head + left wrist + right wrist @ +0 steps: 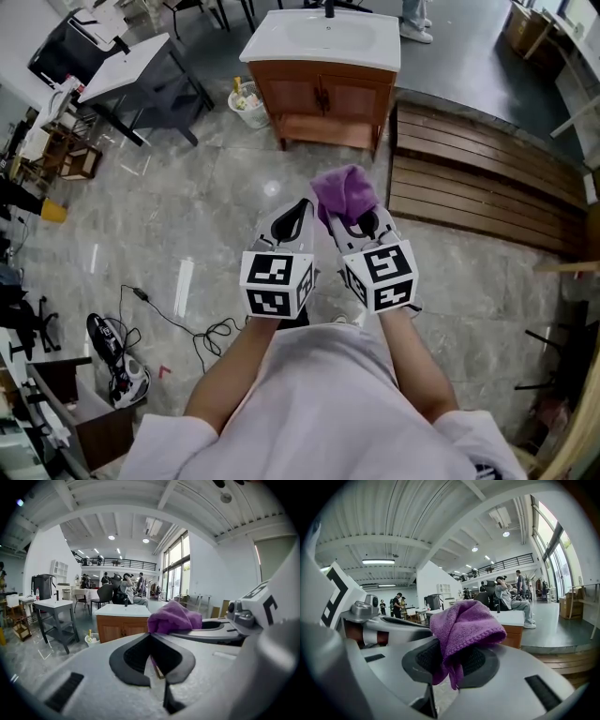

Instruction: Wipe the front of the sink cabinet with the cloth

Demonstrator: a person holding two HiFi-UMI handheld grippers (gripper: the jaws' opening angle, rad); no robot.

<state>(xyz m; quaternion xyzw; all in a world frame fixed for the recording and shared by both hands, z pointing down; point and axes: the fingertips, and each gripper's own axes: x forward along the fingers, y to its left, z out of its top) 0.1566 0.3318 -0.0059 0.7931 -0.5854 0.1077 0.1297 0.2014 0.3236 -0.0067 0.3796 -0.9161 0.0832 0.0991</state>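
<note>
R gripper [354, 221] is clamping the cloth [345, 192], L gripper [302, 210] is sitting just beside w/ jaws together, empty, both well apart from the cabinet [323, 98].

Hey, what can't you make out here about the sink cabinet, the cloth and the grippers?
Any dirt on the sink cabinet front: too small in the head view; the left hand-held gripper covers its lower part in the left gripper view.
Most of the cabinet in the right gripper view: behind the purple cloth.
Jaw tips of the right hand-held gripper: wrapped by the cloth.
The faucet: cut off by the head view's top edge.
</note>
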